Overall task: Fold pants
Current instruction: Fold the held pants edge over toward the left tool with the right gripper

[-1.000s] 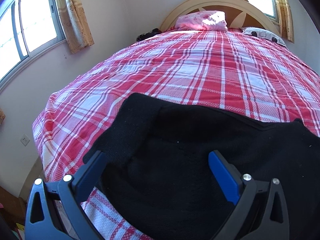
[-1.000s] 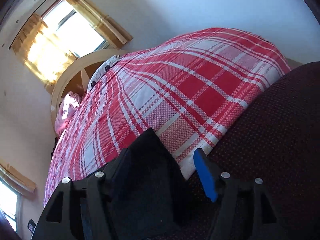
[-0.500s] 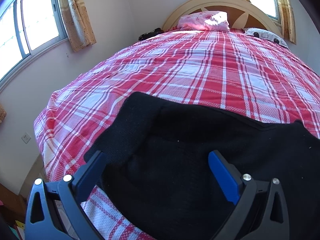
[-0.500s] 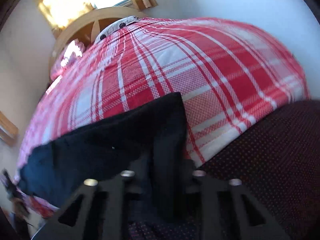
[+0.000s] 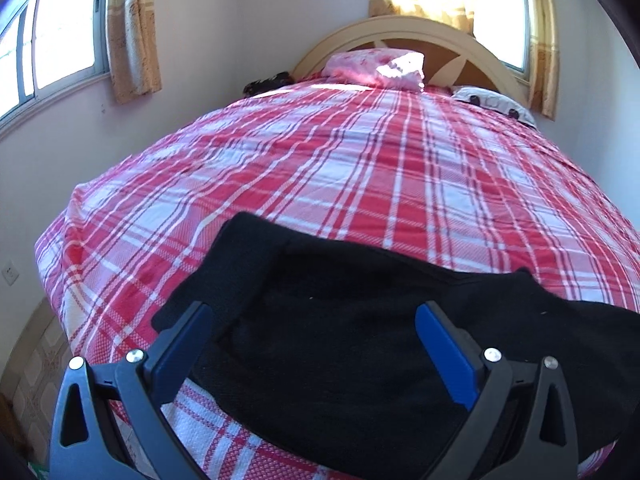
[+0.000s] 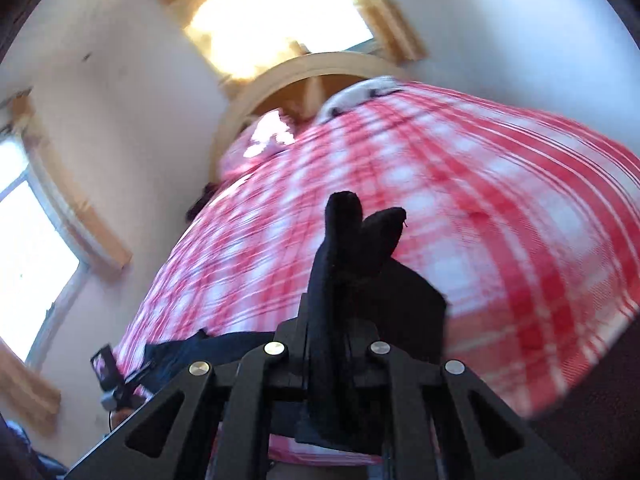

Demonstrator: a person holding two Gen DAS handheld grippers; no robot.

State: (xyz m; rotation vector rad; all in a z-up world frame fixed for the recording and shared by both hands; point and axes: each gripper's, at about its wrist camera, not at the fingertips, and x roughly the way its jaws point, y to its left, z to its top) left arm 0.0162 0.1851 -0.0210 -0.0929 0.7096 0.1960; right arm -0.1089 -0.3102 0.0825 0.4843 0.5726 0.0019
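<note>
free: plaid bedspread beyond pants | blocked: pillows, headboard far end

Left fingers apart — right fingers clamped

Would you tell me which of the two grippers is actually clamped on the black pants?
The right gripper: its jaws are shut on a bunched fold of the black pants. The left gripper stands wide open above the fabric, pinching nothing.
</note>
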